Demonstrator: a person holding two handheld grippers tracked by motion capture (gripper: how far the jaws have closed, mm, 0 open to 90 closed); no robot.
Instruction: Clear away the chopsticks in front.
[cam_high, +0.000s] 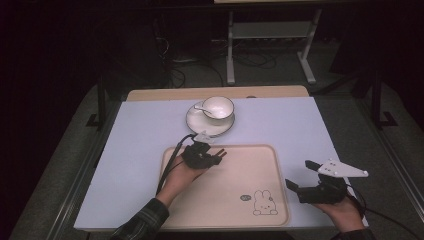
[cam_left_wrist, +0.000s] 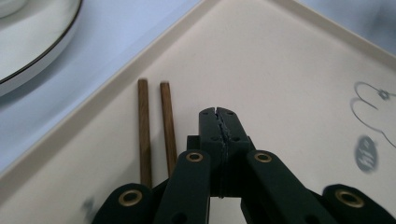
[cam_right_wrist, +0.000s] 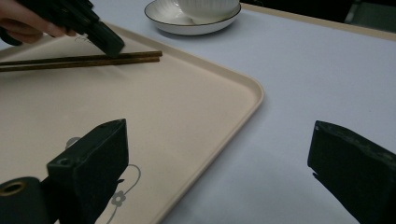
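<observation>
The left gripper (cam_high: 212, 156) sits over the far left part of a beige tray (cam_high: 260, 165), its jaws pressed together with nothing between them, as the left gripper view shows. Just beside those jaws, on the tray floor, lie two brown chopsticks (cam_left_wrist: 155, 126), side by side and parallel, their blunt ends pointing toward the tray's raised rim. In the right gripper view the chopsticks run beneath the tip of the left gripper; whether the tip touches them cannot be told.

Beyond the rim ahead of the left gripper, on the pale blue table (cam_high: 280, 120), stands a white saucer (cam_high: 197, 122) with a dark edge line. A white cup (cam_high: 218, 107) rests on it. Something small and pale lies on the saucer beside the cup; what it is cannot be told.

The right gripper (cam_high: 301, 176) is held off the tray's right edge, near the table's near right corner, its jaws spread wide and empty. Between those jaws lie the tray's rounded far right corner (cam_right_wrist: 254, 91) and open table surface. Bare table extends ahead of it and to its right.

Near the right gripper, on the tray floor, is a printed rabbit outline (cam_high: 264, 203) with a small grey oval mark (cam_high: 244, 197) beside it. Writing within the oval is too small to read.
</observation>
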